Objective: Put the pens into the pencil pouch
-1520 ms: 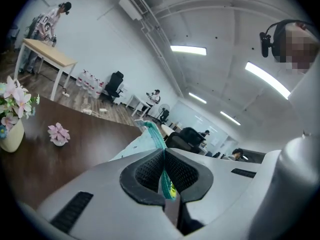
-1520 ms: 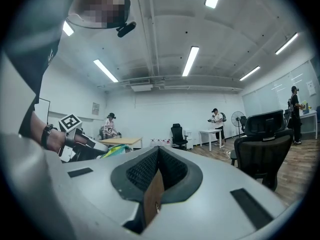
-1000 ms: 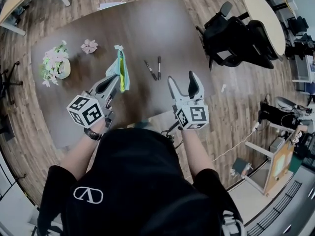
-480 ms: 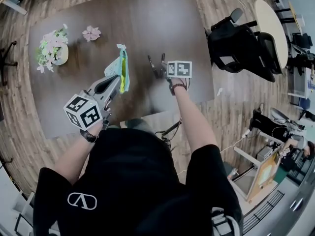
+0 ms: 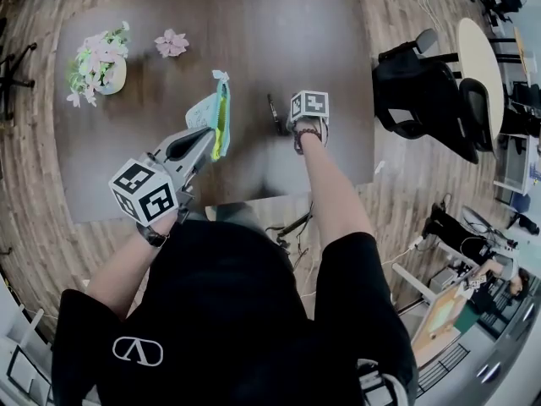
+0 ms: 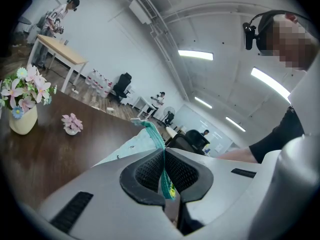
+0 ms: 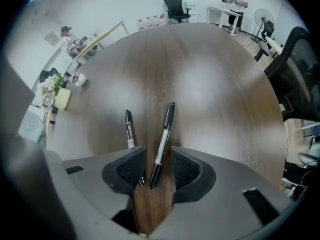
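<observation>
We pinch the pencil pouch (image 5: 216,112) tight in our left gripper (image 6: 164,155) to hold it up, and beside the pouch our right gripper (image 7: 154,160), half open and just closing, sits around a pen (image 7: 164,133) to grab it.

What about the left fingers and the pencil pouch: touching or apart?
Touching. The left gripper view shows both fingers pressed shut on the pencil pouch along its teal edge.

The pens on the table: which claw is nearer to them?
Right. The right claw, jaws just closing, straddles one pen without gripping yet; the left claw holds the pouch left of them.
</observation>
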`<state>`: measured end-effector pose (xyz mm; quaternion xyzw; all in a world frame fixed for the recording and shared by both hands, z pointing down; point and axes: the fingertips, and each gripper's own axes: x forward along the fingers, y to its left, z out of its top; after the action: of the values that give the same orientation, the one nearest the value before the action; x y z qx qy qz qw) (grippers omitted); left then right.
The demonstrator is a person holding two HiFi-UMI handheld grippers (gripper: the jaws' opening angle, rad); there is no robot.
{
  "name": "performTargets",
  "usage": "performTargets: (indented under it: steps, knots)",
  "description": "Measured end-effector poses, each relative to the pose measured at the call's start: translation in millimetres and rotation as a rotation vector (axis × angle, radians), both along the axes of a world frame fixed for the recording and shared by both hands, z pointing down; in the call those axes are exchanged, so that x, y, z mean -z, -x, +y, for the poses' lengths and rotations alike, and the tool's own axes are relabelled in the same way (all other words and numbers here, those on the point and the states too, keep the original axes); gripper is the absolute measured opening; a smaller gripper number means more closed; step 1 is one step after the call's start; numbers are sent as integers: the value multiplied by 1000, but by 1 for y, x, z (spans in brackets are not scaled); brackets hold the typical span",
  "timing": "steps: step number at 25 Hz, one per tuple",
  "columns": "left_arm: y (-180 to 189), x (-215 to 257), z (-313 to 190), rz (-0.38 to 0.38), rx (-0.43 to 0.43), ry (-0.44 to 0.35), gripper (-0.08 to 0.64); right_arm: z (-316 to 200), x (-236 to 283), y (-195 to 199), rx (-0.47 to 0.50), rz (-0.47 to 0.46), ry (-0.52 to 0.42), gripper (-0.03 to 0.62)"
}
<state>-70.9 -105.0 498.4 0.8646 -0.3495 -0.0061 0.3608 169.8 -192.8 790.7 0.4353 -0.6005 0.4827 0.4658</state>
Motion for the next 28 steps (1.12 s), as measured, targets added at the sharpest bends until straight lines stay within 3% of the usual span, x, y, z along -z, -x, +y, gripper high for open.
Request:
performTargets:
  steps: [7,17,23,28]
  knots:
    - [4,-1,1,-12,1,1,13,2,-12,-4,50,78,19,47]
    - [0,0,1,-21,-20,8,12,8,-7,-7,2,48,-65,44]
    - [-9,2,-1,-12,-42,6,14,-3,38,-14,-28,-14,-239,44]
    - [-21,14,-4,0,-71,-11,12,-10,117,-18,-41,-73,-471,44]
